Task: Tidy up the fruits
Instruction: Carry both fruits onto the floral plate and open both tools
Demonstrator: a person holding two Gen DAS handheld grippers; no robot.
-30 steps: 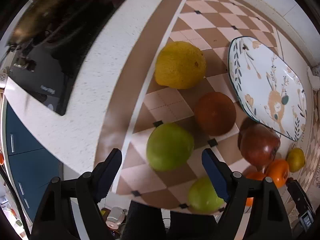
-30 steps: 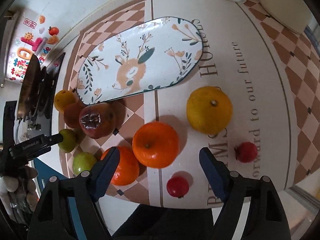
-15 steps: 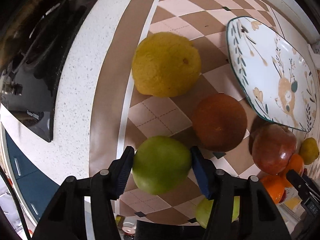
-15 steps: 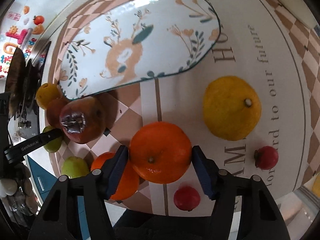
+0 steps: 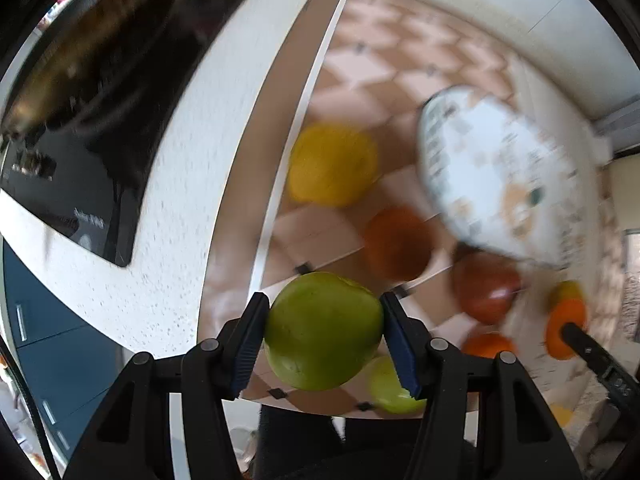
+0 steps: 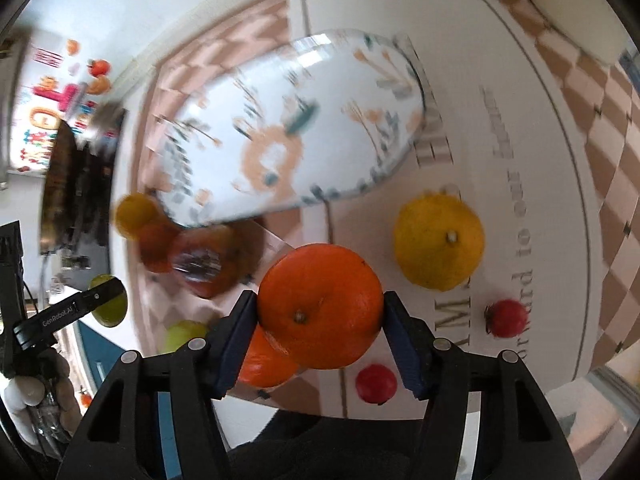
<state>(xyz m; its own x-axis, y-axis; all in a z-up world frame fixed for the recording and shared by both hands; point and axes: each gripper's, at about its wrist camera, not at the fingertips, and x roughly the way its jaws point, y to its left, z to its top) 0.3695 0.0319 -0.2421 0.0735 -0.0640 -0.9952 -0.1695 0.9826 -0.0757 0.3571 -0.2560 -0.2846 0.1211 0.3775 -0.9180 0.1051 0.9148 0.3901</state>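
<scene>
My left gripper is shut on a green apple and holds it above the checkered mat. My right gripper is shut on a large orange and holds it above the mat. The oval deer plate lies bare behind the fruit; it also shows in the right wrist view. On the mat lie a yellow citrus, a dark orange fruit, a red apple, a second green apple, another orange and a yellow citrus.
Two small red fruits lie at the mat's near edge. A black stovetop with a pan is on the left of the white counter. The counter's front edge runs just below both grippers.
Both grippers closed on their fruit, the left on the green apple and the right on the orange, and lifted them off the mat. Both views are blurred by motion.
</scene>
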